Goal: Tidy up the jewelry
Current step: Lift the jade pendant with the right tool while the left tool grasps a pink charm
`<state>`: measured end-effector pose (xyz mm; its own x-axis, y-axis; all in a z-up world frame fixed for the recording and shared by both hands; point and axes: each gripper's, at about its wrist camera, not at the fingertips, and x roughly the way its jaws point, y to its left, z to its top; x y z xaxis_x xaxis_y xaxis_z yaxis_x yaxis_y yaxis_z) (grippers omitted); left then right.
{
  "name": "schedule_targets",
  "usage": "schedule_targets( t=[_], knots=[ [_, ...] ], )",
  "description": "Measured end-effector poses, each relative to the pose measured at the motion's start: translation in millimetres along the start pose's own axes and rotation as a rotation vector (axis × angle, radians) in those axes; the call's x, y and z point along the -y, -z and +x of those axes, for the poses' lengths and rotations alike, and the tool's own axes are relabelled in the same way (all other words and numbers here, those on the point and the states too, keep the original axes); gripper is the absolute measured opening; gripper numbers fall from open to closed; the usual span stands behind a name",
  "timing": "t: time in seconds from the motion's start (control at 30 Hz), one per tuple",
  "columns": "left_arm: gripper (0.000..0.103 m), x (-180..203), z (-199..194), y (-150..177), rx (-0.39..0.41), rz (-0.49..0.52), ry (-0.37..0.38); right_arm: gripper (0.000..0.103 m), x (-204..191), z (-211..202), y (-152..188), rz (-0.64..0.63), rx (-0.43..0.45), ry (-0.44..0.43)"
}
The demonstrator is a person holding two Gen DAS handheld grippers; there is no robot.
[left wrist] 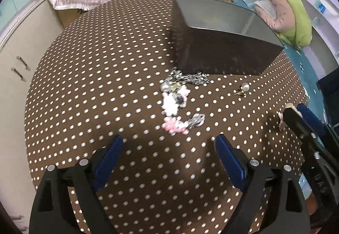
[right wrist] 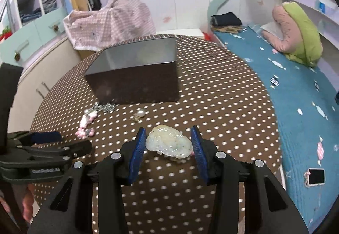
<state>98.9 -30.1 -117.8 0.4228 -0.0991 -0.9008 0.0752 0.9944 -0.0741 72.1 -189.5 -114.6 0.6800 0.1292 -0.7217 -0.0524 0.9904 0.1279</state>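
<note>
The right tongs [right wrist: 168,138] stand spread, with a pale jade pendant [right wrist: 168,143] lying between the fingers near the worktop's near edge. The left tongs [left wrist: 169,143] are also spread, holding nothing. The round worktop [right wrist: 222,94] wears brown dotted cloth. A metal box [right wrist: 135,77] stands toward the far edge, chains [left wrist: 188,78] just before it. A blue bed [right wrist: 296,96] lies beyond the right edge.

One metal box [right wrist: 135,77], one jade pendant [right wrist: 168,144], two pearl earrings [left wrist: 242,88], one silver chain [left wrist: 190,78].
</note>
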Motion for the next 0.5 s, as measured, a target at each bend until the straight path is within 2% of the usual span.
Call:
schedule_targets(
  t=[0.17, 0.2, 0.23, 0.27, 0.33, 0.4, 0.5],
  knots=[
    [0.083, 6, 4, -9, 0.057, 0.008, 0.005, 0.043, 6, -5, -2, 0.008, 0.019, -0.028],
    [0.065, 7, 3, -10, 0.073, 0.009, -0.01, 0.043, 7, -5, -3, 0.009, 0.023, -0.037],
    [0.052, 9, 2, -10, 0.084, 0.014, -0.032, 0.043, 8, -5, -2, 0.009, 0.024, -0.04],
    [0.033, 9, 2, -14, 0.083, 0.016, -0.039, 0.043, 8, -5, -2, 0.011, 0.025, -0.043],
    [0.025, 6, 0, -15, 0.068, 0.008, 0.008, 0.043, 9, -5, -3, 0.018, 0.026, -0.048],
    [0.007, -1, -3, -15, 0.057, -0.007, 0.036, 0.043, 7, -7, -3, 0.022, 0.03, -0.059],
    [0.007, -5, -9, -14, 0.064, -0.015, 0.048, 0.043, 5, -11, -3, 0.017, 0.042, -0.071]
  ],
)
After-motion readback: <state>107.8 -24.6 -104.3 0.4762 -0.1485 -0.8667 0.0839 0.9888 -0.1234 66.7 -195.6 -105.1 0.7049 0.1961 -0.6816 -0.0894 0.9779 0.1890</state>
